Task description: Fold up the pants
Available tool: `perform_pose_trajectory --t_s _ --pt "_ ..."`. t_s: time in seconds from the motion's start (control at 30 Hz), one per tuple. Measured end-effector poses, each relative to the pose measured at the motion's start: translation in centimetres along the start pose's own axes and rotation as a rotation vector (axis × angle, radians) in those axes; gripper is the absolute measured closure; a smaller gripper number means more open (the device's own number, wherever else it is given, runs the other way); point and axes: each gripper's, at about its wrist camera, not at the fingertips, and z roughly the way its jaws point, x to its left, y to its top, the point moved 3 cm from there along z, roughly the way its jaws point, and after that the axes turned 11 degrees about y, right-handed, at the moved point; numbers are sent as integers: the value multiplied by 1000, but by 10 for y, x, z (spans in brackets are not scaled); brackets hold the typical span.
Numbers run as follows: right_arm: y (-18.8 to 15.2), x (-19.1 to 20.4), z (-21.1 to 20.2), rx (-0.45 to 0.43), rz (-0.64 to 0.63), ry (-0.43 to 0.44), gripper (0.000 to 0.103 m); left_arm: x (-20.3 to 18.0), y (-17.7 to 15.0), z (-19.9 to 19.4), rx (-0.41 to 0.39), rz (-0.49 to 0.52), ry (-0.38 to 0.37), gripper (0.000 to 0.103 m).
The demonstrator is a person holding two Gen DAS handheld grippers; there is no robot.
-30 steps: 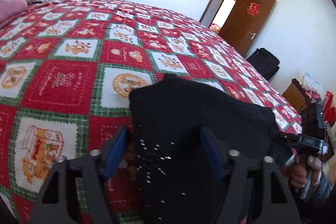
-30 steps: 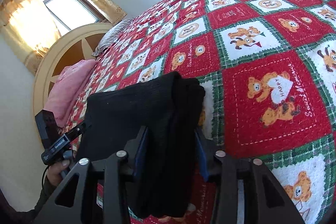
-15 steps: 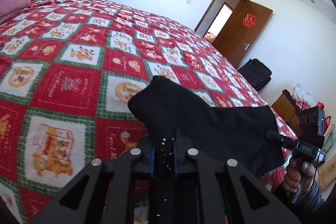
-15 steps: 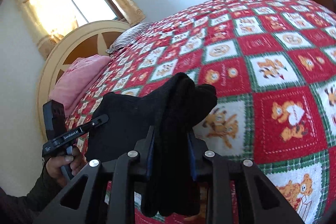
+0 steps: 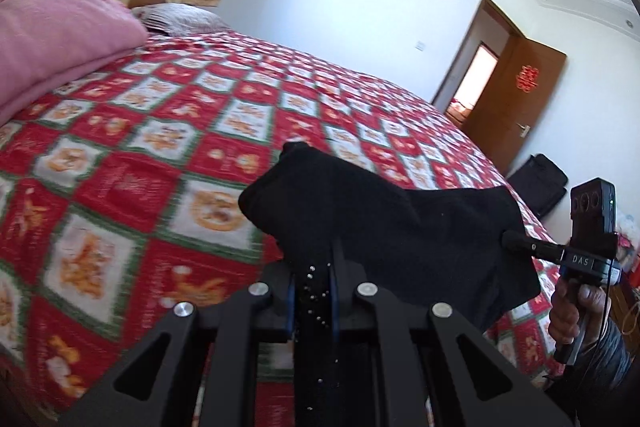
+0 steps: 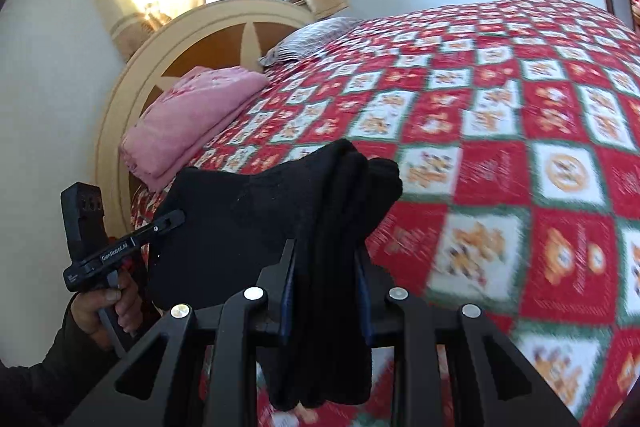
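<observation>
Left tool (image 5: 313, 293) and right tool (image 6: 323, 287) each clamp a corner of the black knit pants (image 5: 384, 223), suspending them ahead above the red patchwork-quilt bed (image 5: 132, 187), likely for draping flat.

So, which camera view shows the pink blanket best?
The right wrist view: the pink blanket appears whole there, folded by the headboard. In the left wrist view the picture's left edge cuts it off.
</observation>
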Motion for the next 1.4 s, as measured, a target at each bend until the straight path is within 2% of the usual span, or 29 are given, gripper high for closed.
perform_pose_trajectory --t_s 0.1,0.23,0.33,0.43,0.5,0.63,0.67,0.7,0.87,1.13,1.27,1.4 --pt "15 17 49 38 -52 33 76 25 0 -2 -9 -26 54 90" --pt "18 21 80 64 -70 38 76 52 -8 6 8 -76 102 90" --pt "14 8 106 96 -22 27 76 57 -20 13 30 -62 128 89" --pt "10 -6 113 102 28 32 76 60 -28 20 26 -9 198 73" --pt "9 -9 114 100 36 27 75 60 -33 26 25 26 252 56" --pt "5 -19 120 98 54 -4 70 57 -35 23 -13 99 313 50" --pt "4 -21 121 95 61 -6 68 56 -35 23 -22 115 334 43" --pt "4 -21 121 95 61 -6 65 55 -35 22 -34 132 355 41" --pt "-1 -35 121 74 119 10 56 56 -37 25 -42 137 375 35" --pt "-6 -45 121 46 156 66 53 61 -39 27 -53 112 386 24" --pt "-8 -42 120 25 139 60 53 64 -40 28 -57 93 391 16" --pt "-9 -43 117 9 143 67 53 71 -43 29 -63 61 408 1"
